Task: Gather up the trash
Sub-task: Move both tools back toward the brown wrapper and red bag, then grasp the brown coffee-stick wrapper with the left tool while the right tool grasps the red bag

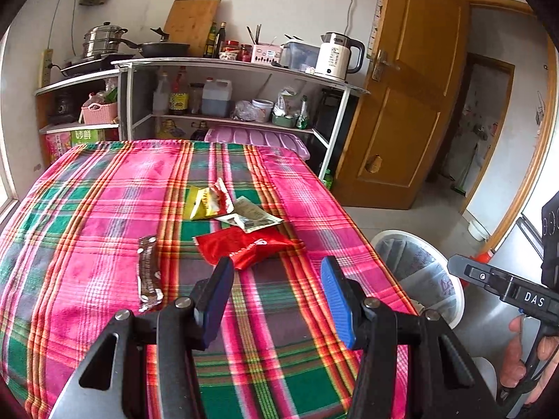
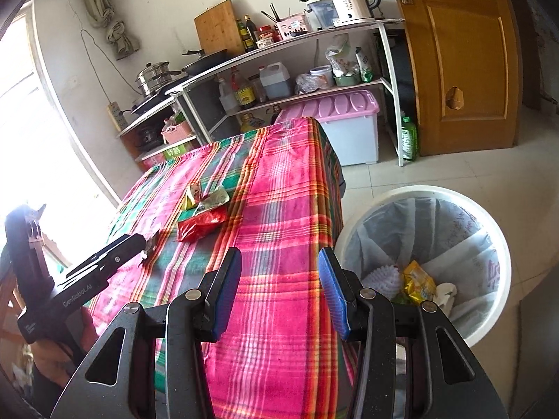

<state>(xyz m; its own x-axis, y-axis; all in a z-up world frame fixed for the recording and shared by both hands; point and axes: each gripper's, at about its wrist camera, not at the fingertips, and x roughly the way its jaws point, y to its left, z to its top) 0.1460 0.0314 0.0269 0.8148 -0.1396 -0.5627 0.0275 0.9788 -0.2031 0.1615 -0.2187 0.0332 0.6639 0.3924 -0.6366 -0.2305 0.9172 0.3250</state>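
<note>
Several wrappers lie on the plaid tablecloth (image 1: 87, 209): a red packet (image 1: 244, 246), a brown wrapper (image 1: 148, 272), a yellow-and-red wrapper (image 1: 208, 200) and a white one (image 1: 249, 216). My left gripper (image 1: 277, 272) is open and empty, just short of the red packet. My right gripper (image 2: 279, 267) is open and empty above the table's right edge, next to the white trash bin (image 2: 489, 230), which holds a yellow packet (image 2: 417, 281) and other trash. The red packet (image 2: 201, 225) also shows in the right wrist view.
A white shelf unit (image 1: 223, 63) with pots, bottles and a kettle (image 1: 337, 56) stands behind the table. A pink-lidded storage box (image 2: 349, 129) sits under it. A wooden door (image 1: 408, 87) stands open at the right. The bin (image 1: 419, 269) sits on the floor right of the table.
</note>
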